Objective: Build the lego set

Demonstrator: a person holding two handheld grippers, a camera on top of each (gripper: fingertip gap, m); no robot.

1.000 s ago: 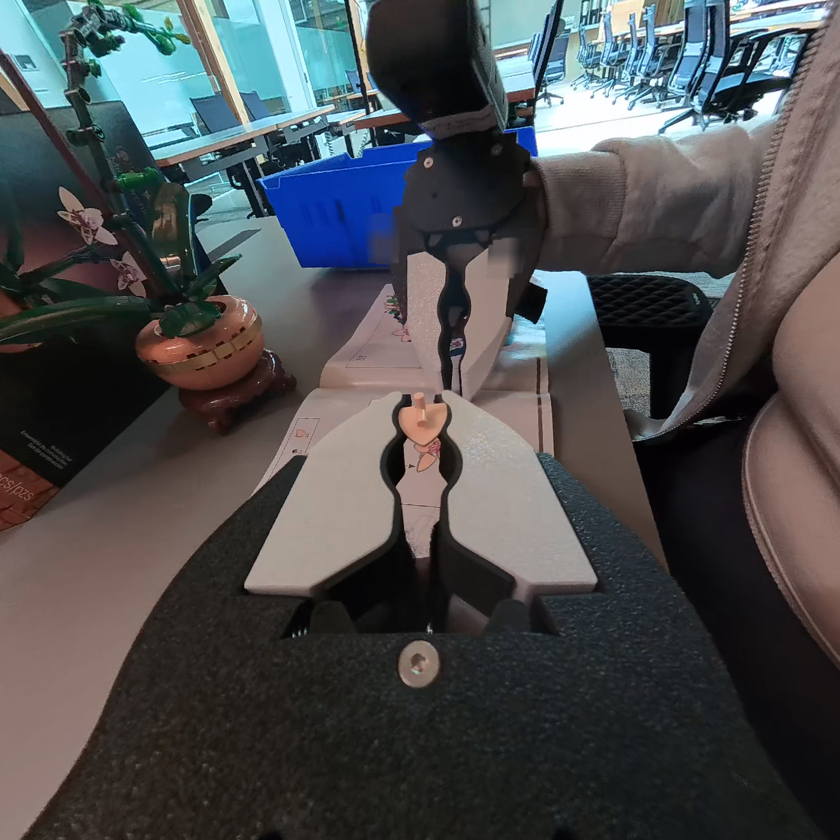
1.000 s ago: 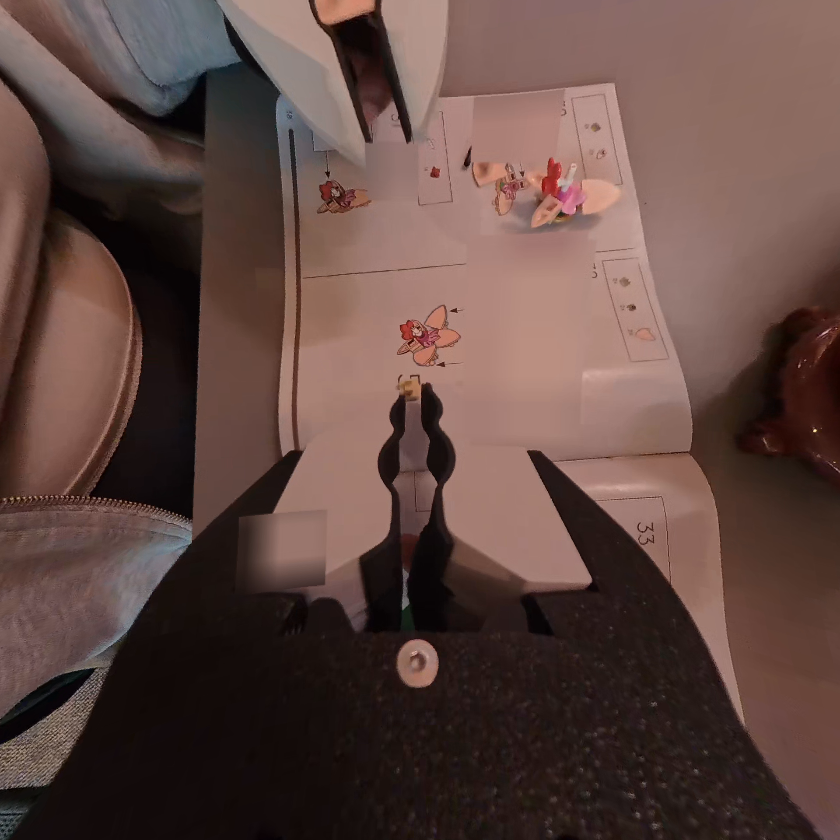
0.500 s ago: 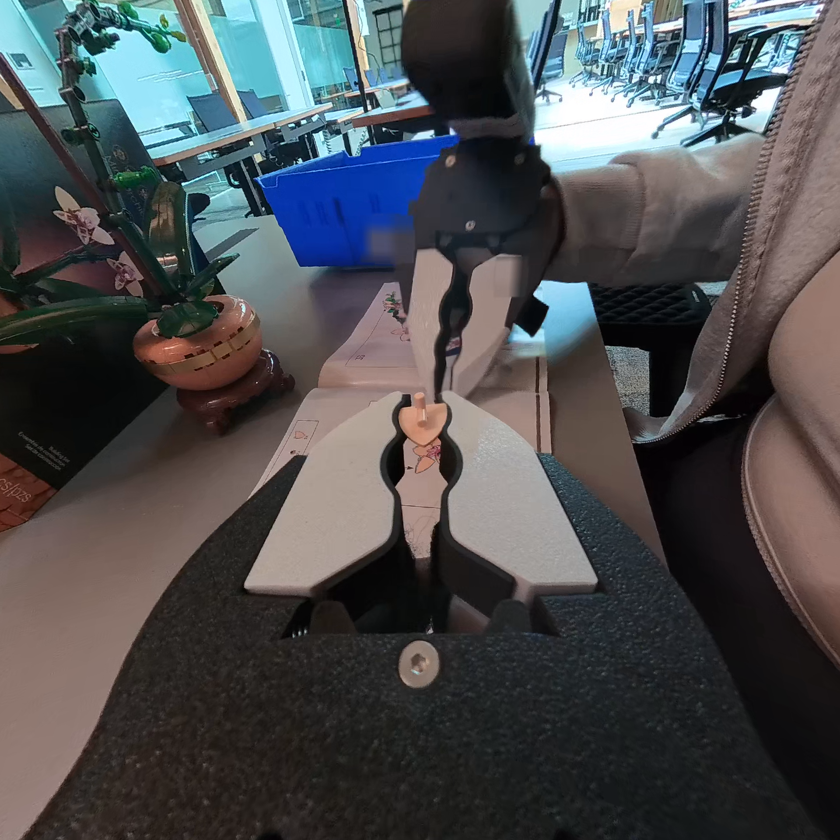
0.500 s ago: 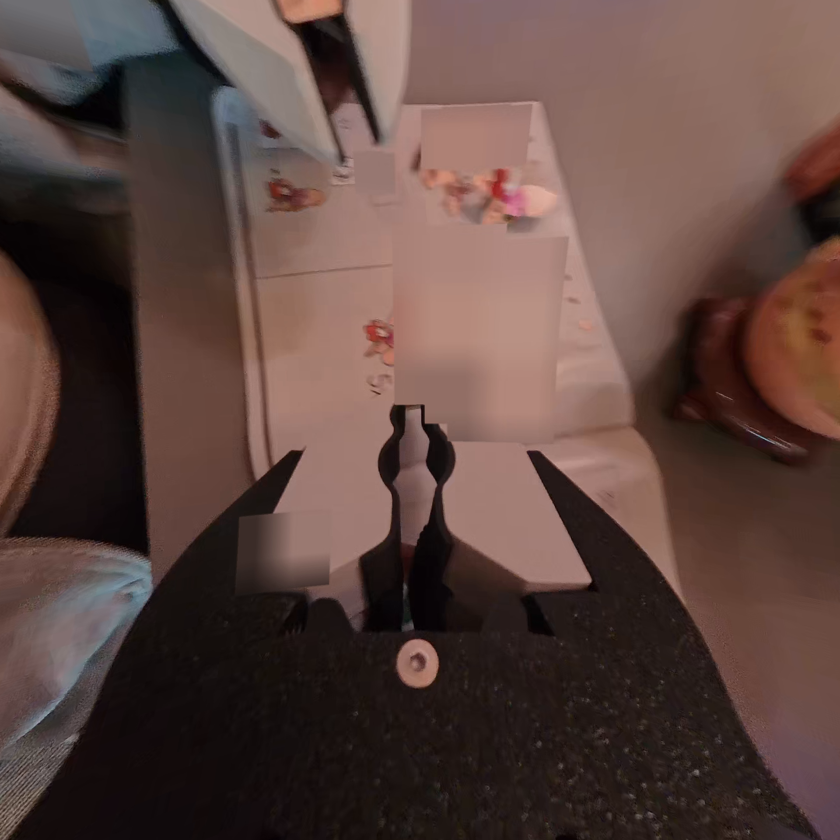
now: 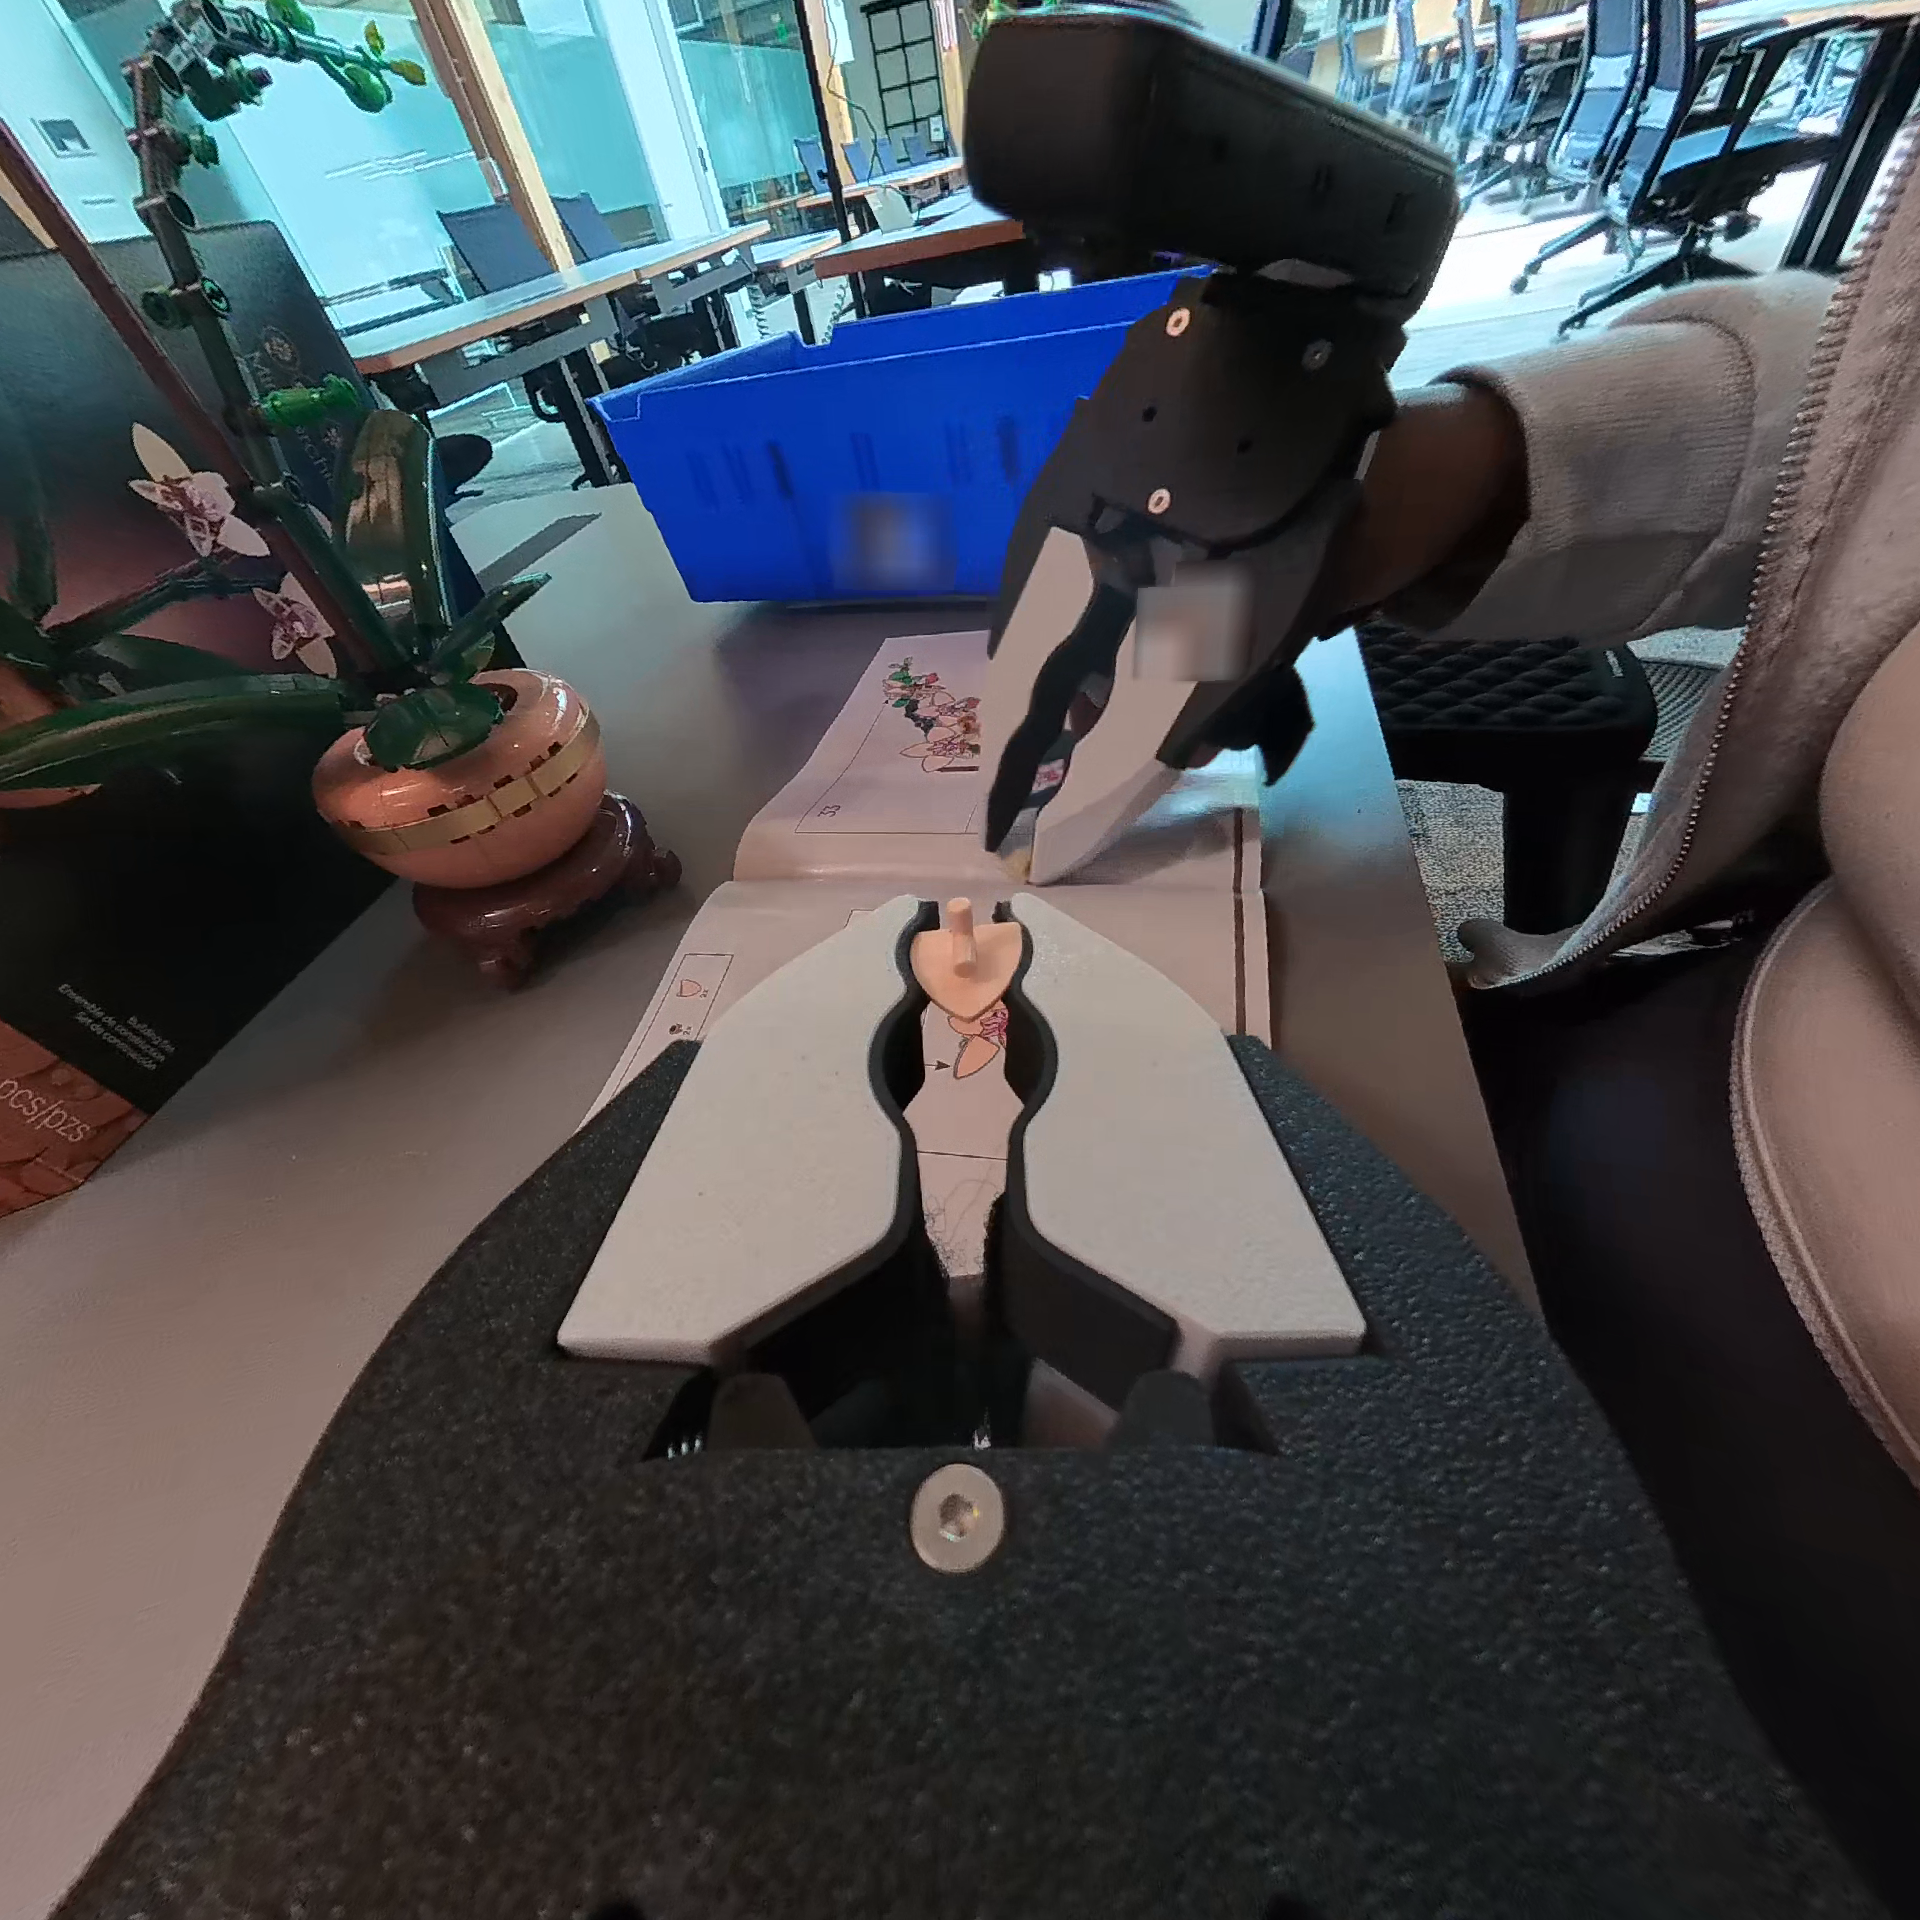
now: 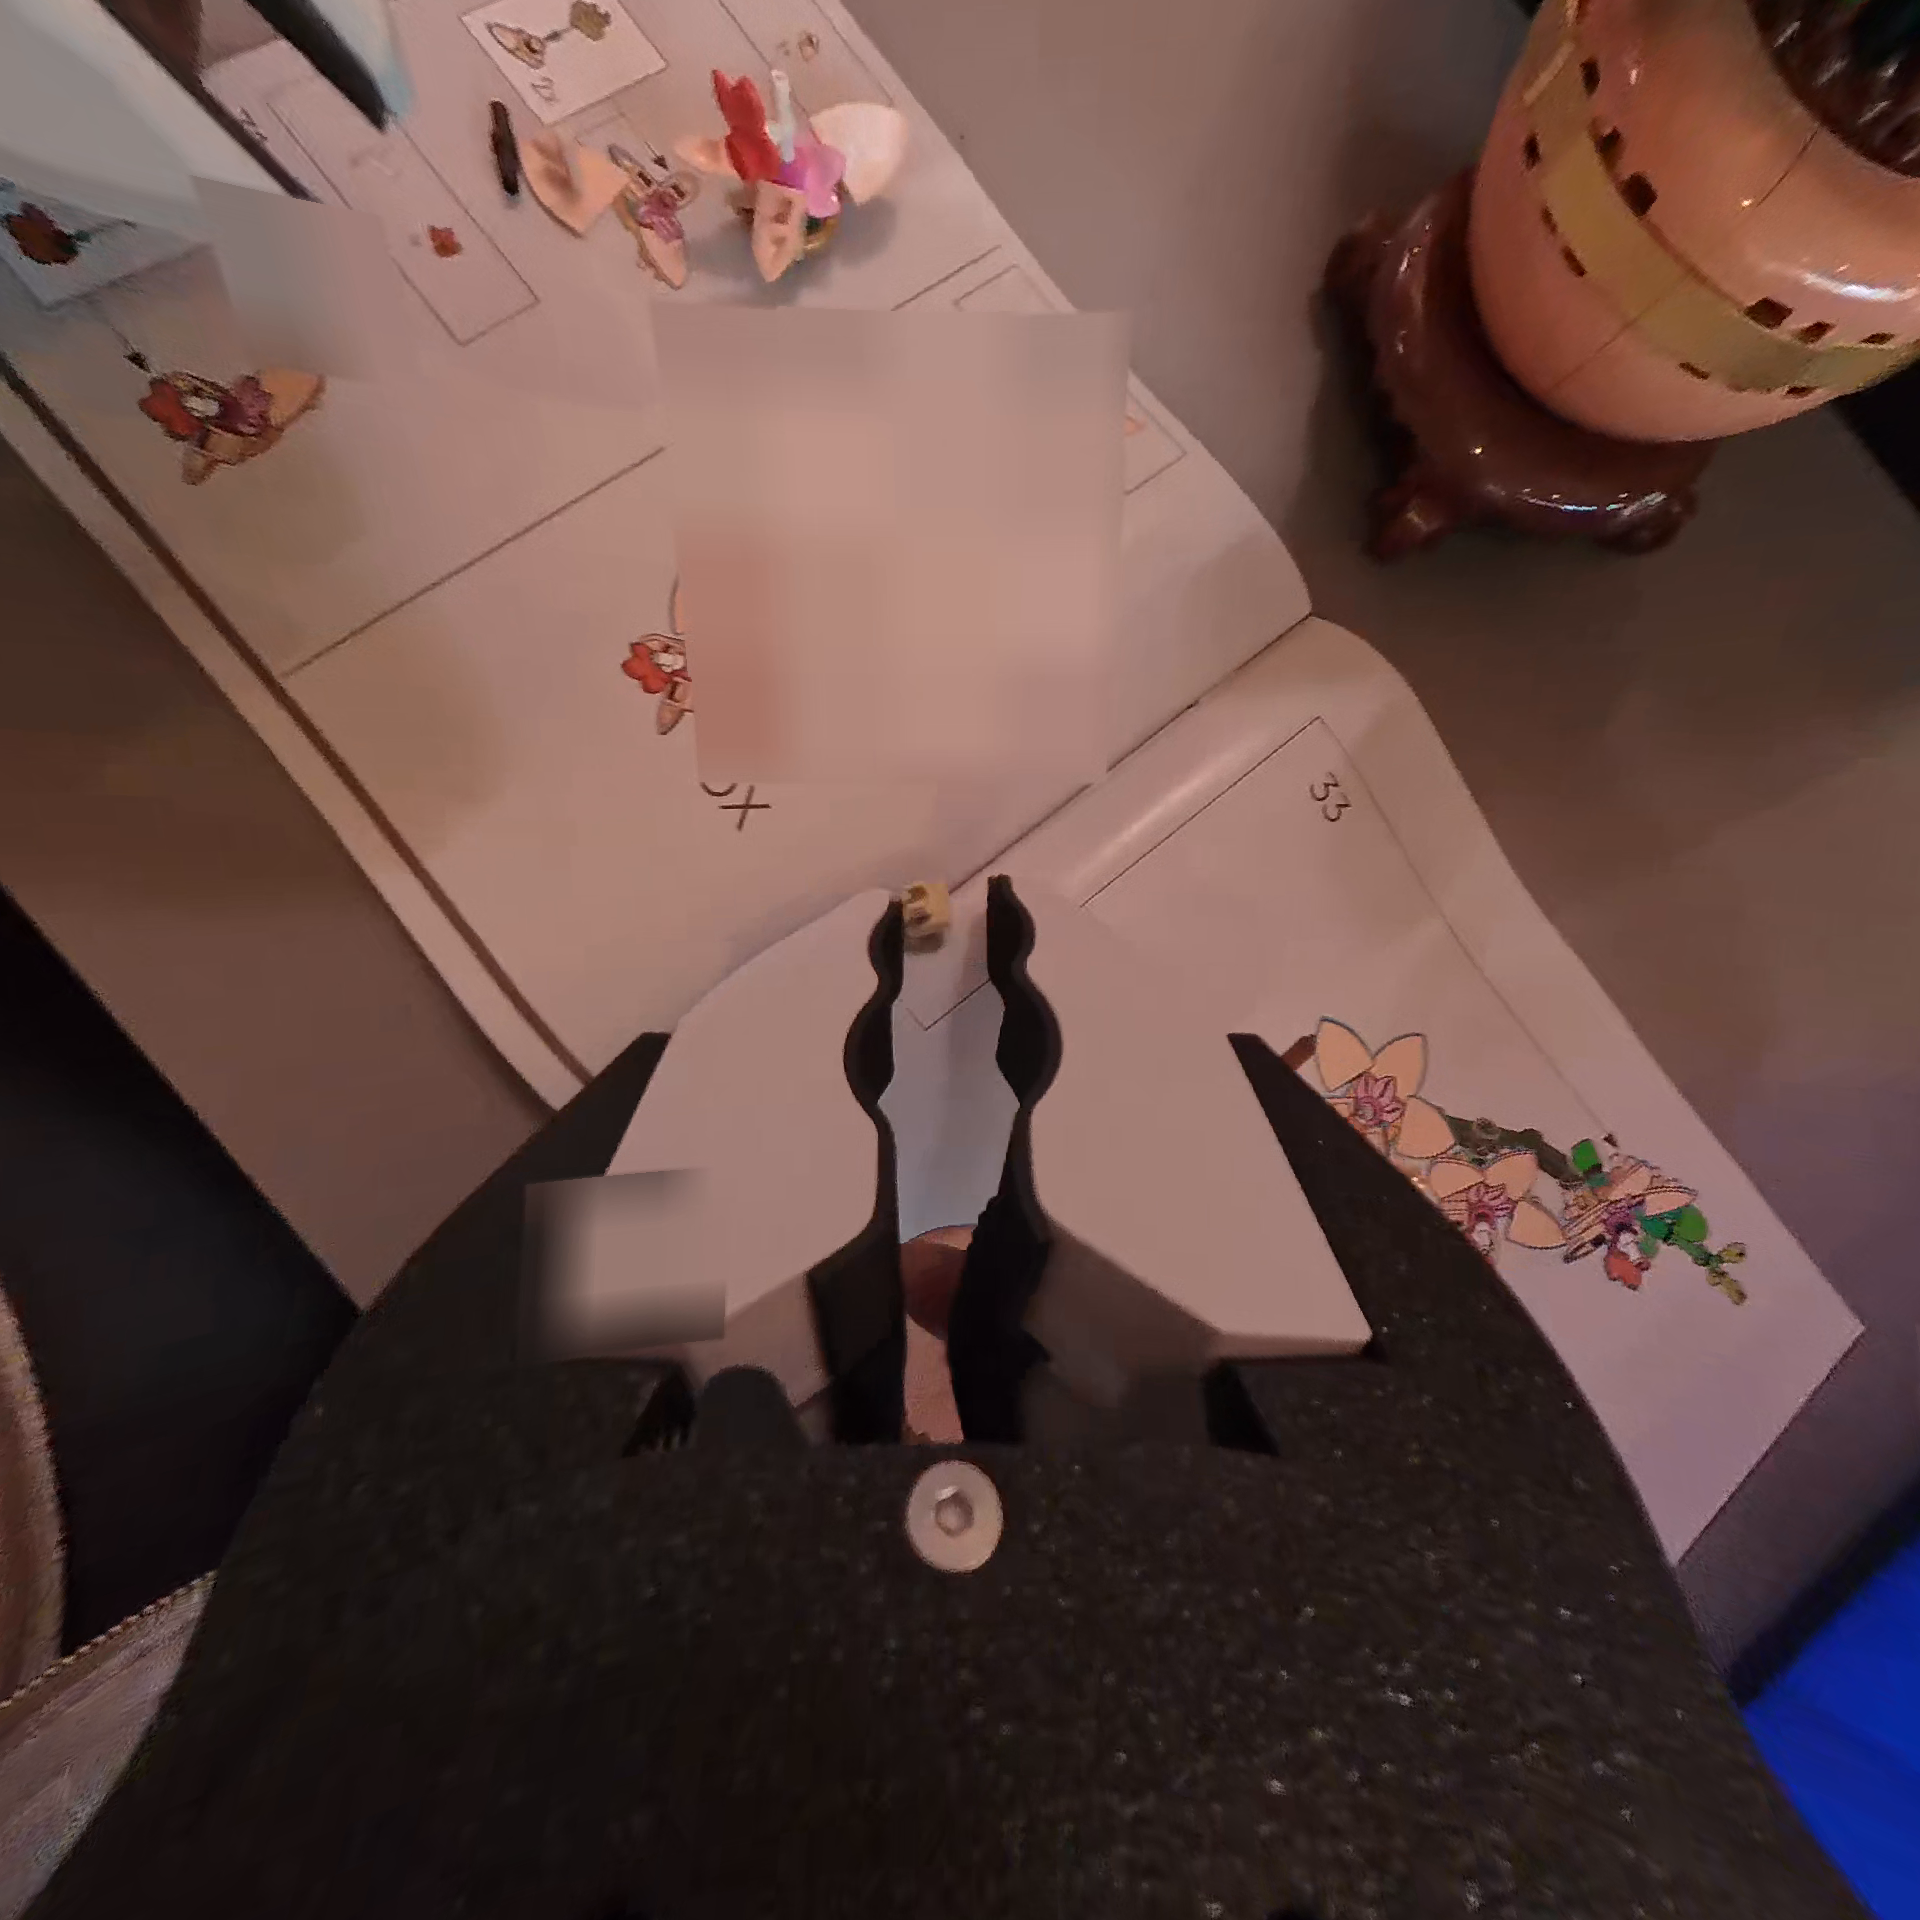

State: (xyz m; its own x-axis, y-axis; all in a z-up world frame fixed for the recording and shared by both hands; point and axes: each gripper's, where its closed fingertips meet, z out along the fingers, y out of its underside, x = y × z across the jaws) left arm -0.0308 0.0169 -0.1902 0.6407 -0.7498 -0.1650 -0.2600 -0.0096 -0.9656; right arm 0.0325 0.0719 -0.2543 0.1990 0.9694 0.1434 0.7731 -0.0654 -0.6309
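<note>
**Left wrist view: petal gripped, right tool parted over a stud**

Left tool (image 5: 964,914) is clamped on a pale pink petal (image 5: 964,971) with its peg up, held above the open booklet (image 5: 883,727) on the grey surface (image 5: 260,1195). Ahead, the right tool (image 6: 943,899) tips down onto the page, jaws apart, with a small cream stud (image 6: 923,906) lying against its left finger, not squeezed. Loose petals (image 6: 665,197) and a red-pink flower (image 6: 774,145) sit on the far page. The orchid pot (image 5: 457,769) stands left of the booklet, the blue bin (image 5: 831,457) behind.
</note>
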